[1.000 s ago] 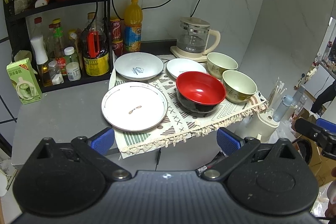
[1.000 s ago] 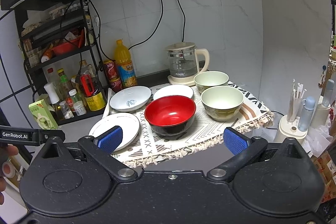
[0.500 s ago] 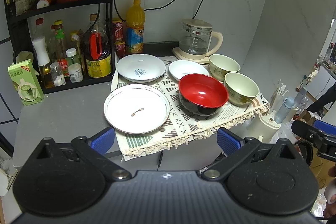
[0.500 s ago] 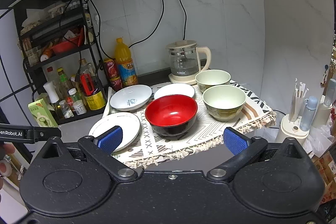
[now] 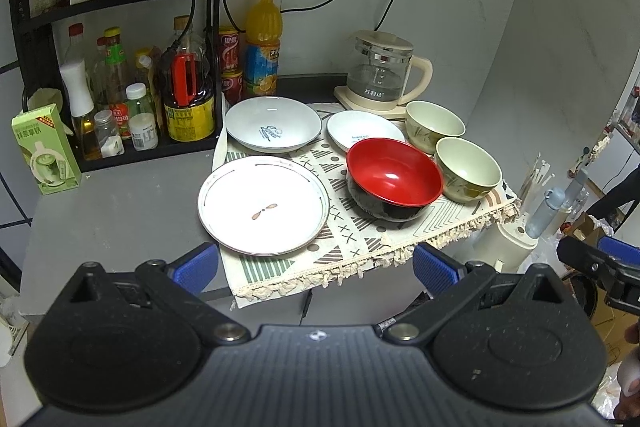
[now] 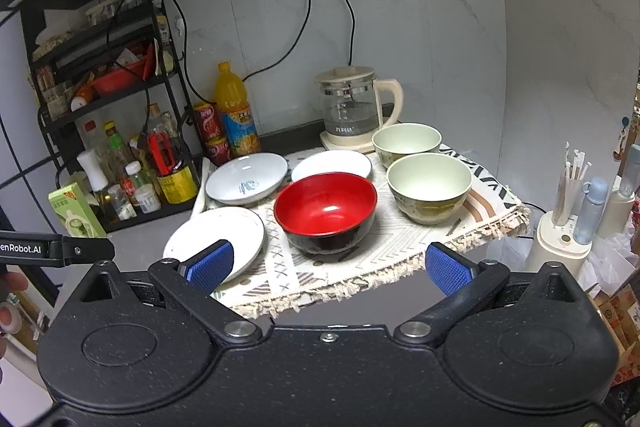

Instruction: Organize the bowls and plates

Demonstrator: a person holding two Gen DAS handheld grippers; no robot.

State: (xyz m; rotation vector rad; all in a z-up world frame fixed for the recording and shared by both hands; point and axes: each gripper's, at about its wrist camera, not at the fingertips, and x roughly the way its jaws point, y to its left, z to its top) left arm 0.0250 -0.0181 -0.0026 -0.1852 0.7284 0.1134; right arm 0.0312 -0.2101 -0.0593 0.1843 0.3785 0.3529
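Plates and bowls, including a white rimmed plate [image 5: 263,205] and glossy red bowl [image 5: 394,183], sat unstacked on the patterned cloth [image 5: 360,247]. Both grippers, left [image 5: 316,269] and right [image 6: 326,267], had drifted slightly closer, wide open, empty; sorting seemingly hadn't begun.

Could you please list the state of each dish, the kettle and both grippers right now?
Left gripper: open, holding nothing.
Right gripper: open, holding nothing.
Red bowl: upright, empty.
Two green bowls: upright, empty, unstacked.
Three white plates: lying apart, unstacked.
Glass kettle: lid on, on its base.
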